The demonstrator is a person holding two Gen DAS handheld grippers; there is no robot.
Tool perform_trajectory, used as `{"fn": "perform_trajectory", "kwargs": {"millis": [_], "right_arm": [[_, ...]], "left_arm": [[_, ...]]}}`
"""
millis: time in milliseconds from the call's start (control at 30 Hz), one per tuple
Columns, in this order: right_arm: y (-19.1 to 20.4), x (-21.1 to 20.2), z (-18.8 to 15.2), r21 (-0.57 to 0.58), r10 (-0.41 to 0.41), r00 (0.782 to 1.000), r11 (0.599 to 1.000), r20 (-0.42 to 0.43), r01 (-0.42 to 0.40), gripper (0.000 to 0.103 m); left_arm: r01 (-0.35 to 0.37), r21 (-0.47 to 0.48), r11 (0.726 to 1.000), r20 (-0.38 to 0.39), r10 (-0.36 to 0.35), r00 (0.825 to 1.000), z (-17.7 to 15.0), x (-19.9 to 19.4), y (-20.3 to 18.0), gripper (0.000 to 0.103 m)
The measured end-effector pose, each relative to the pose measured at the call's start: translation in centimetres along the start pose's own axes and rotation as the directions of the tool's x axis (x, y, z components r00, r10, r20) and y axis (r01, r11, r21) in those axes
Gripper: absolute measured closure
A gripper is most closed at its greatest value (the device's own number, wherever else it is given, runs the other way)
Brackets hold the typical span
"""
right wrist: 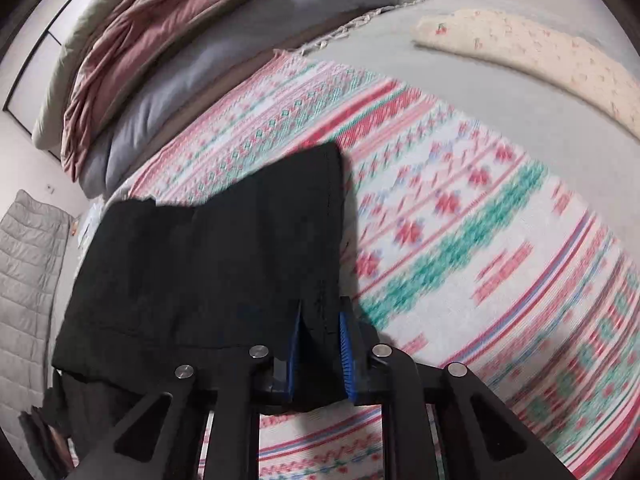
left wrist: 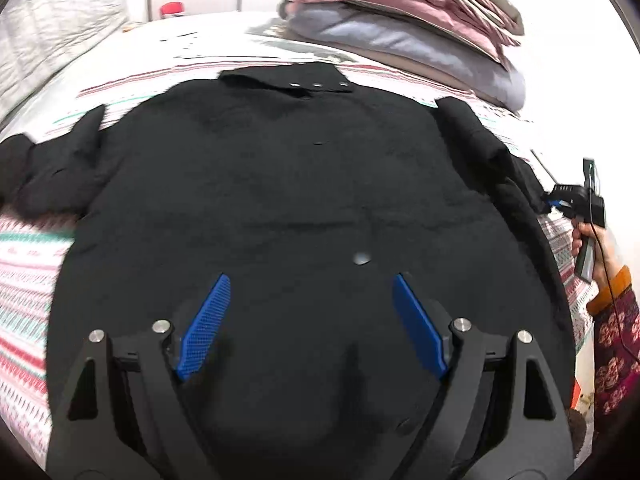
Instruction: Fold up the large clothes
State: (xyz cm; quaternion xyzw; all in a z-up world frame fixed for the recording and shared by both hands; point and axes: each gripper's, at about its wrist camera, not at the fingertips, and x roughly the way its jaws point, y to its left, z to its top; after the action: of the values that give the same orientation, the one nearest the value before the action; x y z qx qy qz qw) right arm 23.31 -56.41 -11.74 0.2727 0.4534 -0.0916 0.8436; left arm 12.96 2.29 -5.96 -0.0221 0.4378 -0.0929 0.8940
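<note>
The black shirt (left wrist: 304,184) lay spread flat on the patterned blanket (left wrist: 24,264) over the bed, collar at the far end and both sleeves out to the sides. The left gripper (left wrist: 310,292) hovered above the shirt's lower body, pointing forward toward the collar, its blue fingers (left wrist: 206,322) spread wide apart with nothing between them and only black cloth beneath. Far to its right, the right gripper (left wrist: 560,202) was at the end of the right sleeve (left wrist: 492,152), held in a hand (left wrist: 596,248) with a patterned cuff. In the right wrist view, that right gripper (right wrist: 320,316) had its blue pads (right wrist: 344,336) clamped on the edge of the black sleeve (right wrist: 224,256), the cloth running forward and leftward from the fingers and sitting slightly raised over the blanket (right wrist: 460,248). Beyond the collar, ahead and right of the left gripper, stood a pile of folded bedding (left wrist: 400,12). No writing could be read anywhere.
</note>
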Motion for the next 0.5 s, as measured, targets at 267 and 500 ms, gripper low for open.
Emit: {"fn": "perform_trajectory", "kwargs": {"millis": [267,500], "right_arm": [[-4.7,-5.7,7.7,-0.058,-0.458,0.841,0.868,0.287,0.493,0.090],[-7.7,0.9,7.3,-0.232,-0.760,0.622,0.581,0.189,0.780,0.092]], "left_arm": [[0.032,0.029,0.999,0.018,-0.033,0.999,-0.3,3.2,-0.1,0.020],[-0.021,-0.022,1.000,0.003,0.021,1.000,-0.1,3.8,2.3,0.020]]}}
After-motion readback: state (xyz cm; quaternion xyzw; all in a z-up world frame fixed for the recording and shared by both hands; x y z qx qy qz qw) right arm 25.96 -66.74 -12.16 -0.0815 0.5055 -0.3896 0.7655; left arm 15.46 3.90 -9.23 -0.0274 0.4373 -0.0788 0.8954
